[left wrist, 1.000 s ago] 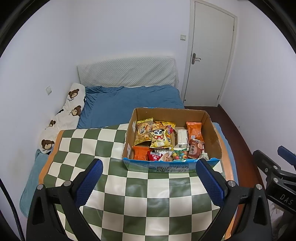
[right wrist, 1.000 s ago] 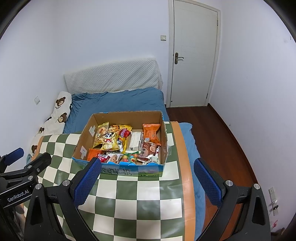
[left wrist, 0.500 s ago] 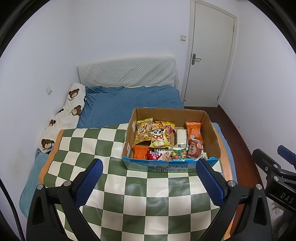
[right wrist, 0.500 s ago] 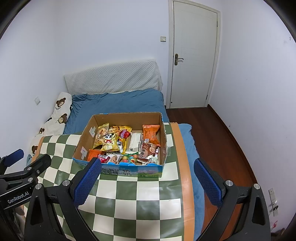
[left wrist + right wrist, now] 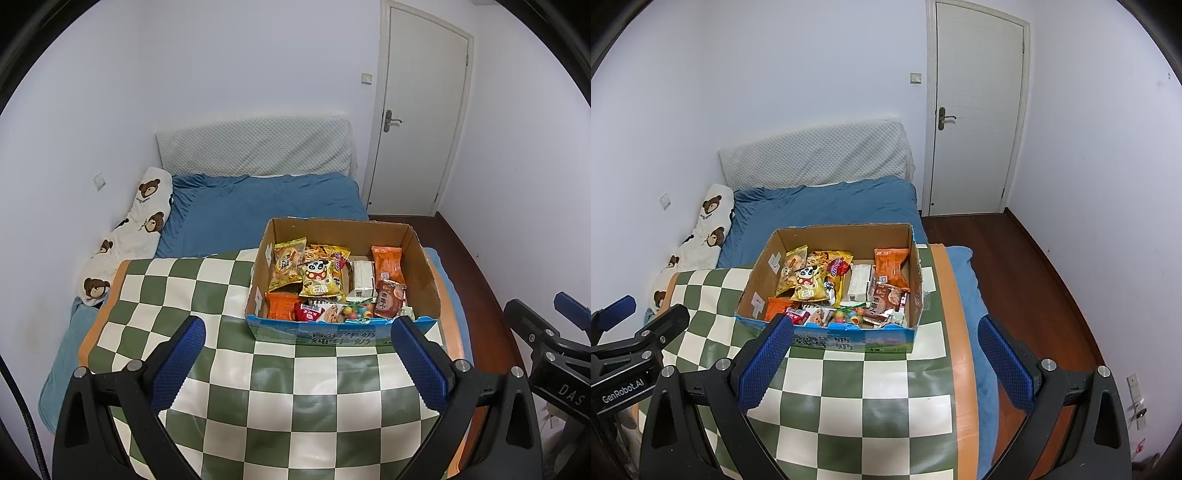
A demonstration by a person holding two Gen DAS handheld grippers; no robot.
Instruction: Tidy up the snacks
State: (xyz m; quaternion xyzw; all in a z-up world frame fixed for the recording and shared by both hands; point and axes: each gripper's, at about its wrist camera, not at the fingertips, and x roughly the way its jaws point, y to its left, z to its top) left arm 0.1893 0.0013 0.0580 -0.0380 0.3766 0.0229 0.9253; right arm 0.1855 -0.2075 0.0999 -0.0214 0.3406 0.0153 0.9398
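You are holding the left gripper [image 5: 293,360] and the right gripper [image 5: 884,356] with jaws spread wide and gripping nothing. The open brown cardboard box of snack packets [image 5: 424,266] is sitting ahead of both, beyond the blue pads, toward the far right corner of the green-and-white checkered worktop [image 5: 229,387]. Its long axis is running left to right, parallel to the far edge.

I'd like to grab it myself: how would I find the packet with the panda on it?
Look in the cardboard box on the checkered cloth. In its left half lies the panda packet, yellow, overlapping other yellow bags. It alone shows a black-and-white cartoon panda face.
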